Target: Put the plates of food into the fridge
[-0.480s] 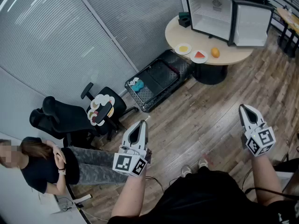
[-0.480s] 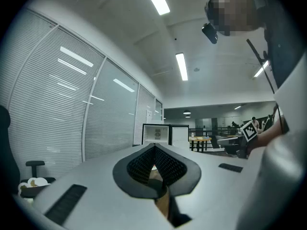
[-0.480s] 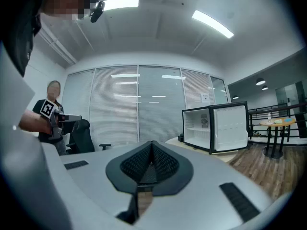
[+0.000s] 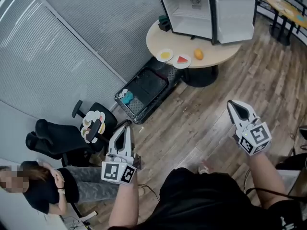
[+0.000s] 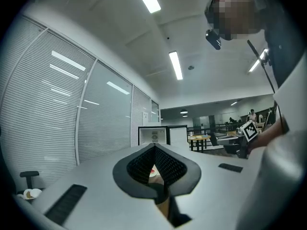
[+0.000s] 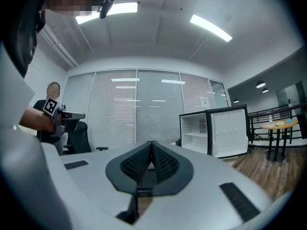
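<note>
A small fridge (image 4: 192, 12) stands open on a round table (image 4: 225, 51) at the top of the head view, its door (image 4: 235, 13) swung to the right. In front of it lie a plate with yellow food (image 4: 165, 55), a plate with a red slice (image 4: 182, 60) and an orange fruit (image 4: 198, 54). My left gripper (image 4: 125, 127) is held over the wooden floor, far from the table, shut and empty. My right gripper (image 4: 232, 105) is also shut with nothing in it, lower right of the table. The fridge (image 6: 216, 131) shows in the right gripper view, the fridge (image 5: 160, 134) far off in the left one.
An open black suitcase (image 4: 144, 90) lies on the floor left of the table. A black office chair (image 4: 72, 133) with a round tray of items stands lower left. A seated person (image 4: 48, 186) is at the bottom left. Glass walls with blinds (image 4: 72, 47) run along the left.
The view has shifted: table, fridge and suitcase now sit further left and higher in the frame. Both grippers stay shut and have drifted slightly left.
</note>
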{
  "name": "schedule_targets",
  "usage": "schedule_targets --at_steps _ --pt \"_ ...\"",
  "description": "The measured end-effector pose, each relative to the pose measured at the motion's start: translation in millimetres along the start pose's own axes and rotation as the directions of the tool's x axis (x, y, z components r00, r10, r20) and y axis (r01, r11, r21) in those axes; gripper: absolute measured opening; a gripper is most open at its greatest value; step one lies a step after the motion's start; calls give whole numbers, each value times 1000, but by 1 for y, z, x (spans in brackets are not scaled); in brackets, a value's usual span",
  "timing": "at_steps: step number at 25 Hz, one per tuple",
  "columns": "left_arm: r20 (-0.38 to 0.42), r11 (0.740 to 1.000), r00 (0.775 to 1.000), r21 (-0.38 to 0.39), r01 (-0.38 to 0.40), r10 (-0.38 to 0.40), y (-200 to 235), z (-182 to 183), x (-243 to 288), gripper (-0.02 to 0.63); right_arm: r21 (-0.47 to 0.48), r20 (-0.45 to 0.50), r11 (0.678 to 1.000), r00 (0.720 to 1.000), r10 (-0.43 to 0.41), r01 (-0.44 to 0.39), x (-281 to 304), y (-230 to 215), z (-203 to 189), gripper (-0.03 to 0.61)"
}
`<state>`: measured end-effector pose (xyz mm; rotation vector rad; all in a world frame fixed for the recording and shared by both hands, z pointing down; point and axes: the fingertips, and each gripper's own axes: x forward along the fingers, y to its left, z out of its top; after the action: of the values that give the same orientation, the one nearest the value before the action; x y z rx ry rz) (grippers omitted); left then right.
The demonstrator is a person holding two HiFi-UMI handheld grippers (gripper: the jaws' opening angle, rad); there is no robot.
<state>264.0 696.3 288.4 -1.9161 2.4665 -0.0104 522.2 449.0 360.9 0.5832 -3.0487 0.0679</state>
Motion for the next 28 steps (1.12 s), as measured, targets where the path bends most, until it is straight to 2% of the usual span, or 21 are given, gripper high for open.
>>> schedule_targets --at_steps 5,10,15,20,22,25,28 --pt "-31 1000 1000 -23 -2 1 9 -15 26 6 5 -32 999 999 -42 42 11 -24 -15 5" --pt "-11 999 1000 -31 5 -6 38 -22 60 6 26 -49 996 995 -85 87 45 -41 -26 5" --pt "-4 999 999 -34 35 -35 79 -23 103 6 40 -48 992 992 -119 121 93 -53 -23 5" --pt "49 993 996 -87 84 -80 127 -18 162 6 26 -75 984 982 -172 175 146 -68 -17 5" --pt "66 991 993 -81 106 -101 142 -22 180 6 3 -83 984 981 -178 179 165 -70 -16 5" --pt "61 990 992 -83 113 -108 163 -33 204 6 -27 -103 985 980 -170 169 188 -71 -17 5" --pt "64 985 991 -113 128 -122 179 -36 223 6 -18 -124 979 971 -202 202 207 -83 -19 5"
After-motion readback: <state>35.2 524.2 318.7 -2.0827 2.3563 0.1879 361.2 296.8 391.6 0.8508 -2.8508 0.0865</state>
